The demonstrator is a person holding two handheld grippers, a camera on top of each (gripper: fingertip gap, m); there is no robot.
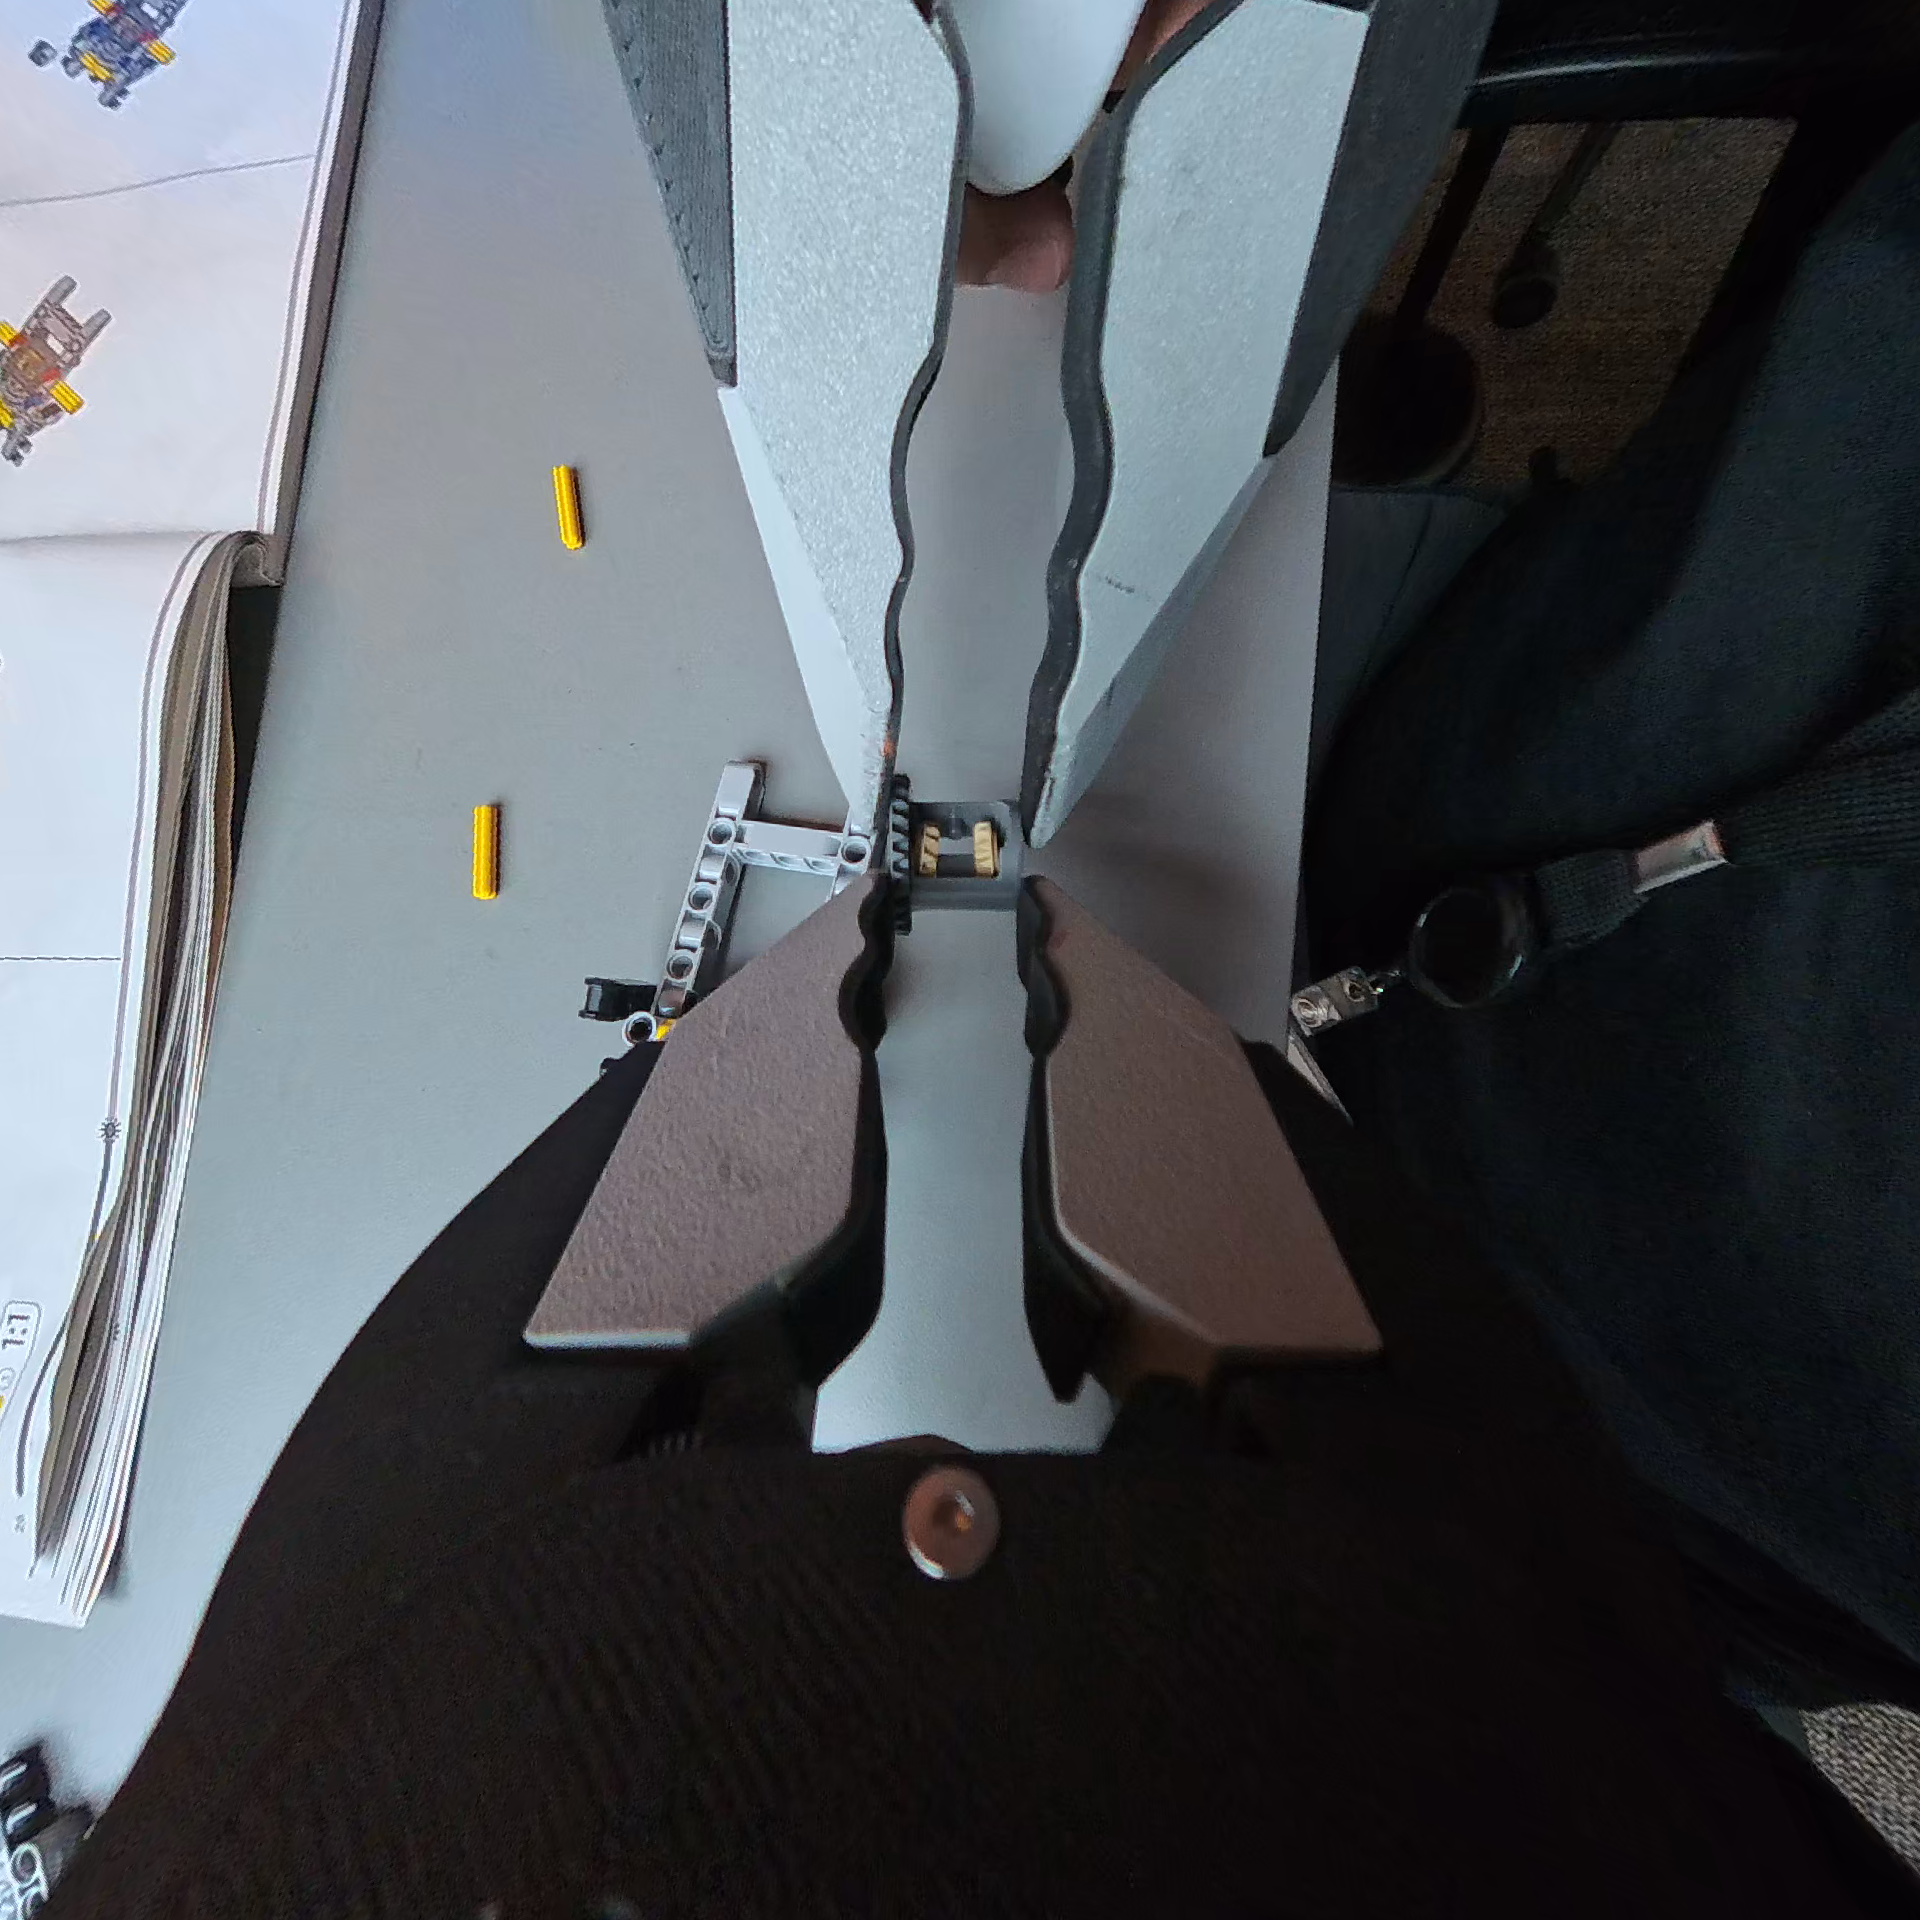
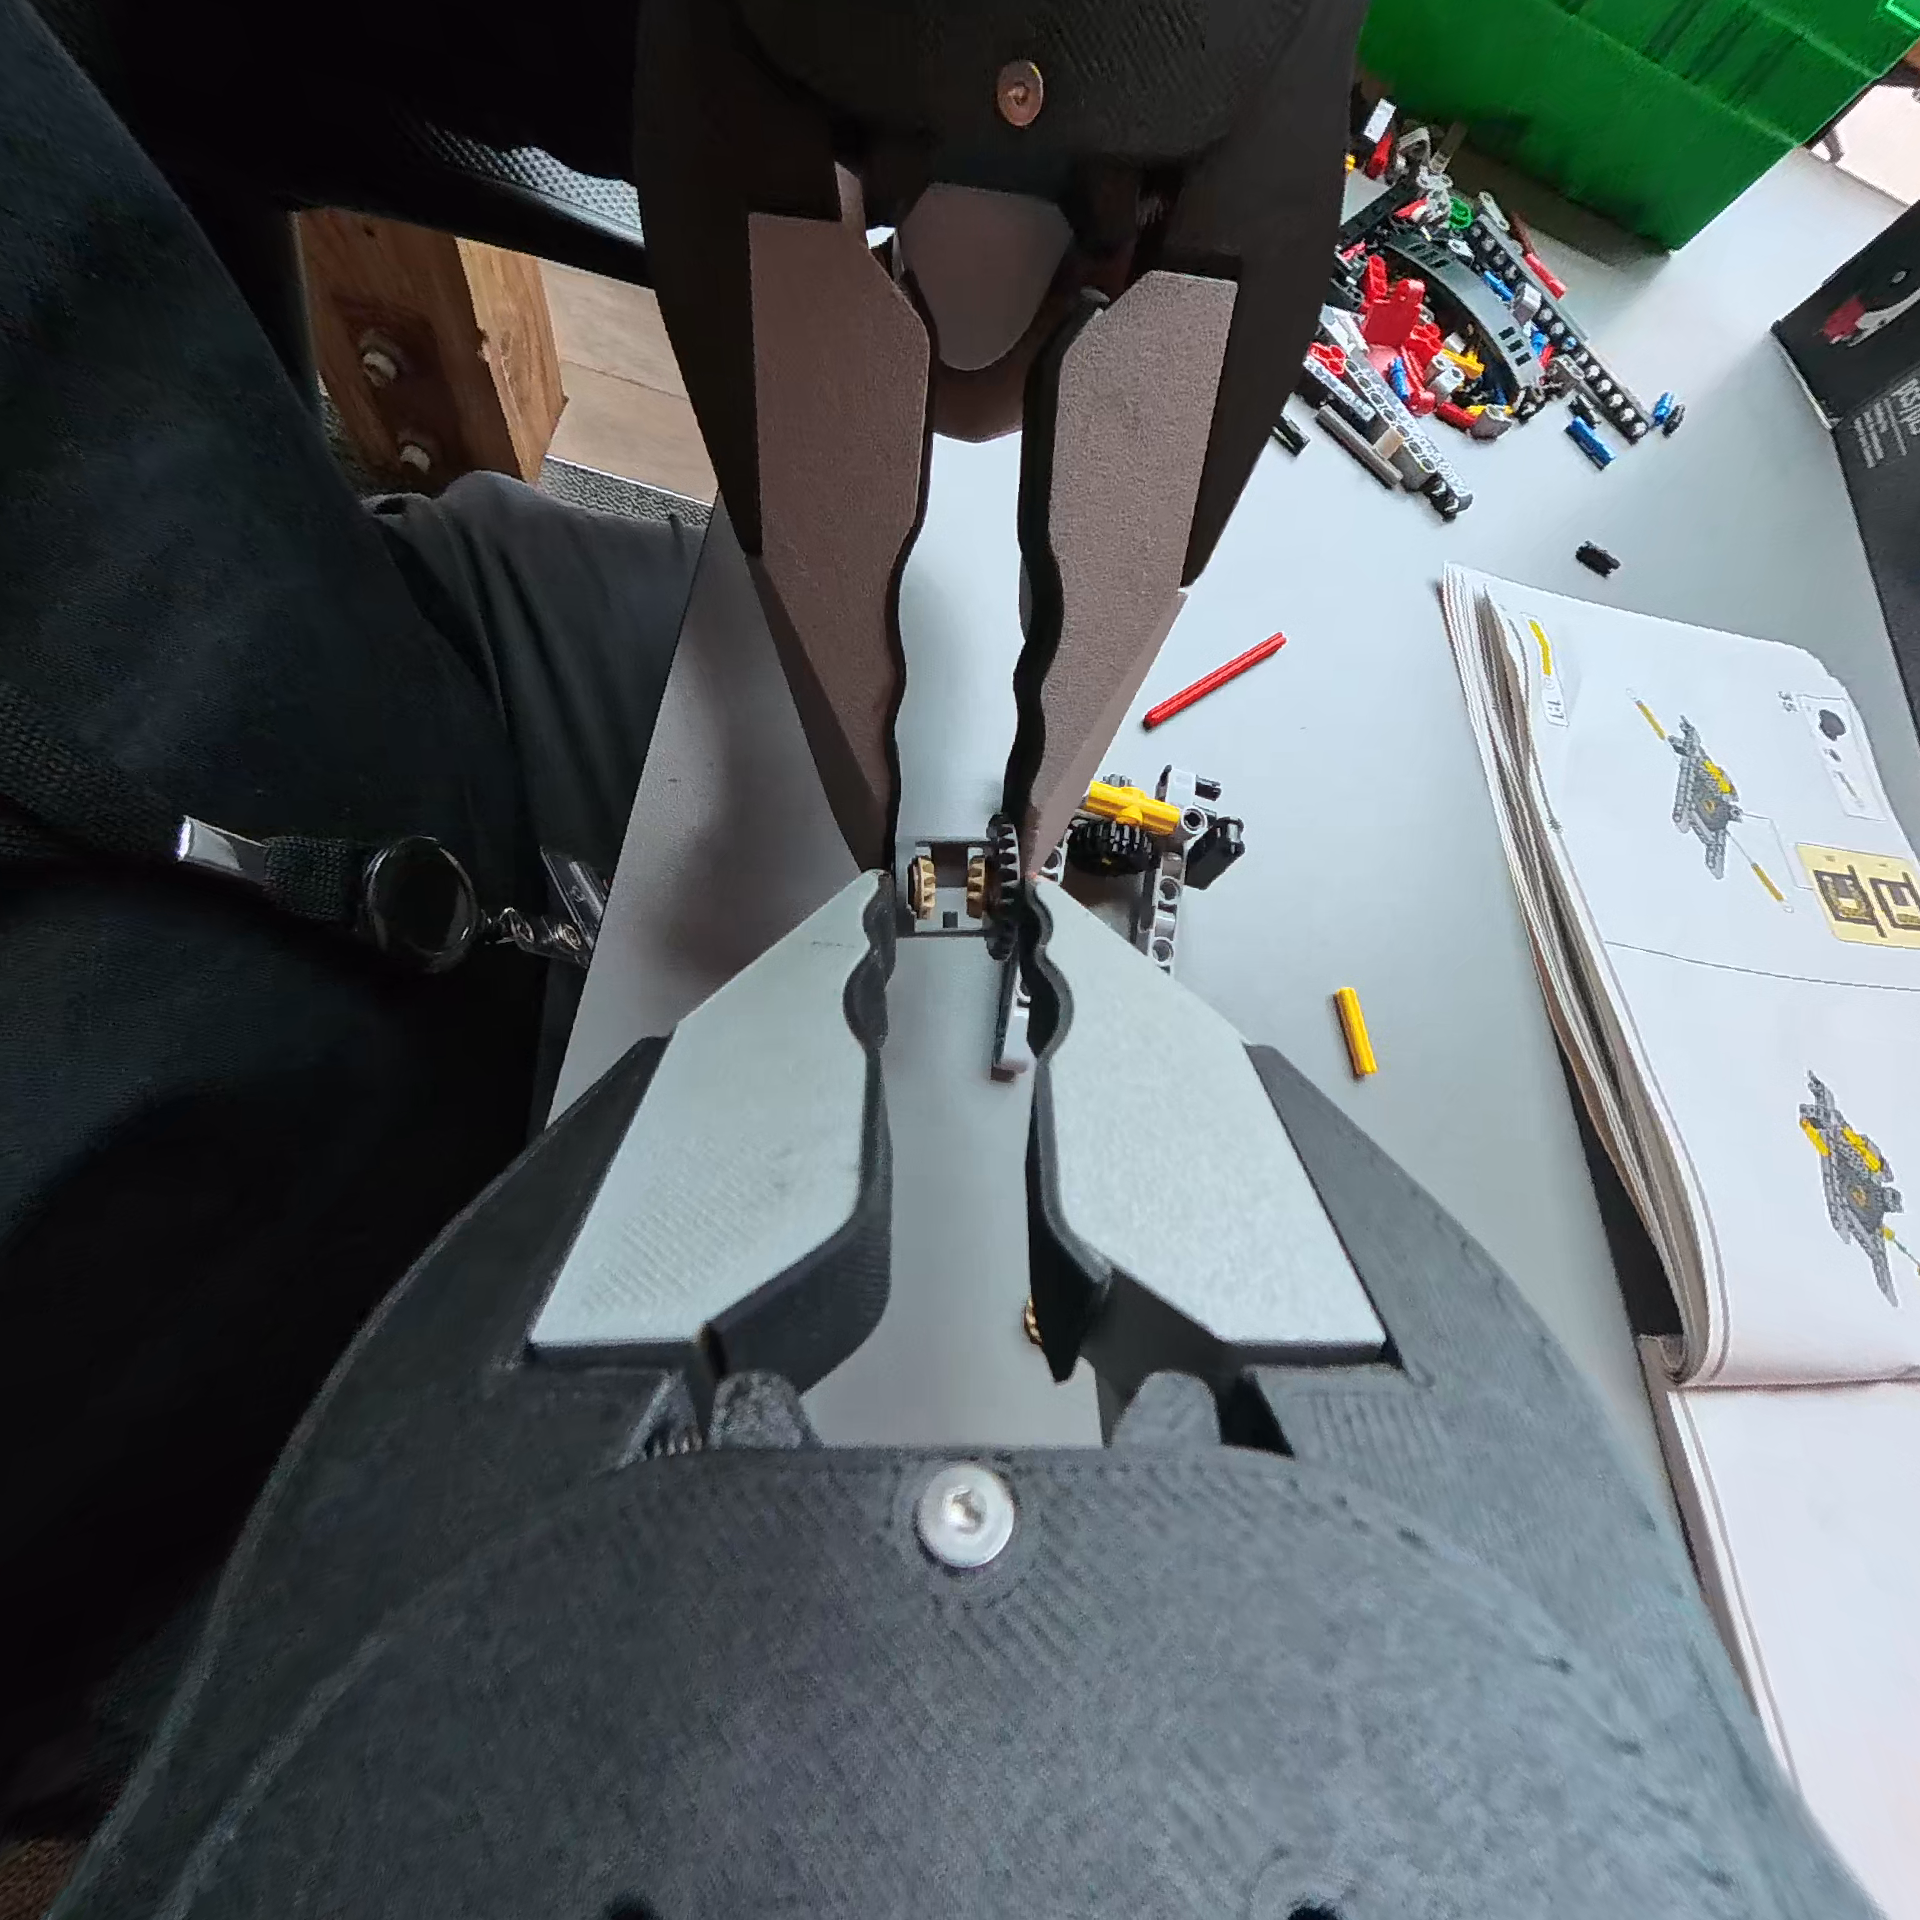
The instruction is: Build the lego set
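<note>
A small dark grey gear housing (image 1: 961, 883) with two tan bevel gears (image 1: 982, 847) and a black gear (image 1: 897, 862) on its side is held above the grey table (image 1: 436, 935), near its edge. My left gripper (image 1: 956, 896), with brown fingers, is shut on it from below in the left wrist view. My right gripper (image 2: 954, 902), with grey fingers, is shut on the same housing (image 2: 940, 883) from the opposite side. The two grippers meet tip to tip. A light grey beam frame (image 1: 717, 883) hangs off the housing; it also shows in the right wrist view (image 2: 1169, 904).
Two yellow axles (image 1: 568, 506) (image 1: 485, 852) lie on the table, with a red axle (image 2: 1214, 681) farther off. An open instruction booklet (image 2: 1714, 935) lies alongside. A pile of loose parts (image 2: 1455, 322), a green bin (image 2: 1610, 104) and a black box (image 2: 1870, 416) stand beyond. A person's lap (image 1: 1662, 727) is at the table edge. Left and right tips are no more than a few centimetres apart. Left tips and right tips are each some 12 cm from the red axle (image 2: 1214, 681).
</note>
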